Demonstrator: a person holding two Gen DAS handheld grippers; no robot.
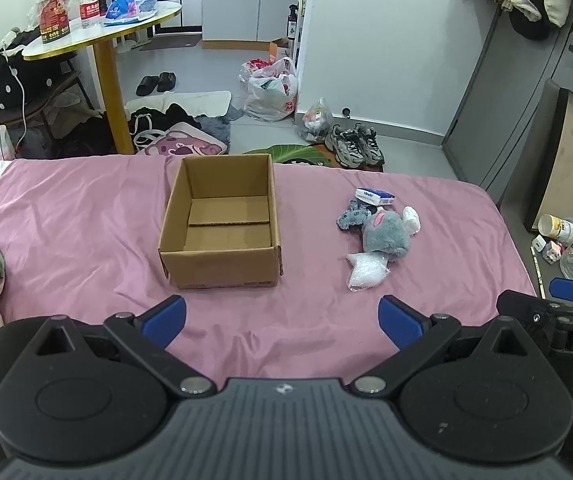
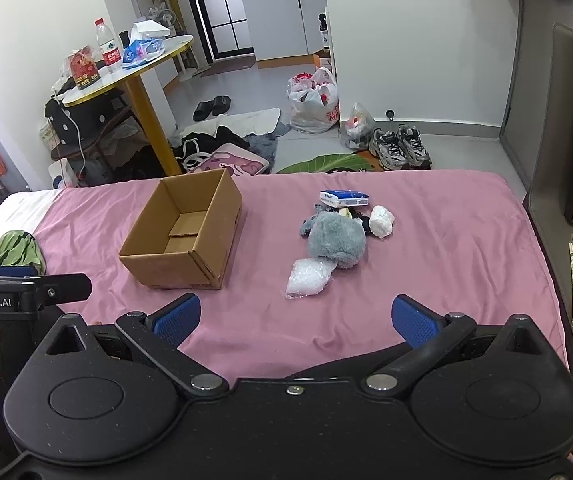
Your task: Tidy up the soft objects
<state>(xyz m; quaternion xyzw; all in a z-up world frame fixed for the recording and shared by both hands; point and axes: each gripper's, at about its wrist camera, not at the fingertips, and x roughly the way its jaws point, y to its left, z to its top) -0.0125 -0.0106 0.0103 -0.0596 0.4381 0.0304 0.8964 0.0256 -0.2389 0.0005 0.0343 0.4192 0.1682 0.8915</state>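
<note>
Both tools, left tool (image 1: 282, 320) and right tool (image 2: 296, 320), are wide apart and hold nothing. The soft grey plush toy (image 2: 336, 240) lies in a small pile on the pink bed sheet (image 2: 446, 240), right of the empty brown cardboard box (image 2: 190, 232). I think the right tool should pinch the clear plastic bag (image 2: 308, 278) first, because it is nearest.

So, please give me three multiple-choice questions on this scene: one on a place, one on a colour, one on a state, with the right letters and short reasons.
1. Where is the pile of soft things, seen from the grippers?
A. inside the cardboard box
B. on the sheet, right of the box
C. on the floor

2. What colour is the bed sheet?
A. pink
B. white
C. green

3. How are both grippers?
A. open, holding nothing
B. shut on a toy
C. shut on the box

Answers:
1 B: the grey plush toy and clear bag lie right of the cardboard box.
2 A: the bed sheet is pink.
3 A: the left gripper and right gripper have spread fingers.
</note>
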